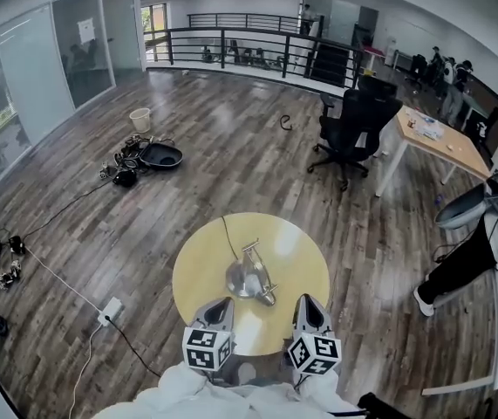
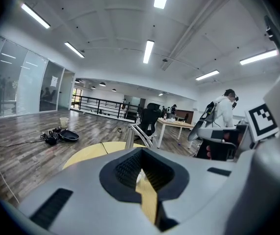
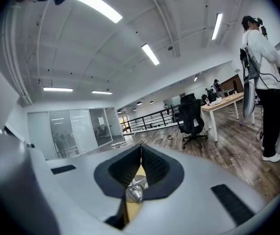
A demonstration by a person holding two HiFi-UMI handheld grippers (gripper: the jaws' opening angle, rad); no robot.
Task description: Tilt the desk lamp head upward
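A silver desk lamp (image 1: 250, 278) stands on the round yellow table (image 1: 296, 247), its dome head low and its thin arm (image 1: 253, 253) leaning away from me. Both grippers hang over the table's near edge, short of the lamp. My left gripper (image 1: 218, 306) is shut and empty, to the lamp's near left. My right gripper (image 1: 306, 304) is also shut and empty, to its near right. In the left gripper view the lamp arm (image 2: 135, 135) rises beyond the closed jaws. In the right gripper view a shiny part of the lamp (image 3: 135, 190) shows below the closed pads.
The lamp's cord (image 1: 228, 234) runs off the table's far side. A power strip (image 1: 109, 311) and cables lie on the floor at left, with a gear pile (image 1: 139, 157) and bucket (image 1: 140, 119) farther off. A black office chair (image 1: 353, 125), a wooden desk (image 1: 440, 142) and a person (image 1: 462, 264) are to the right.
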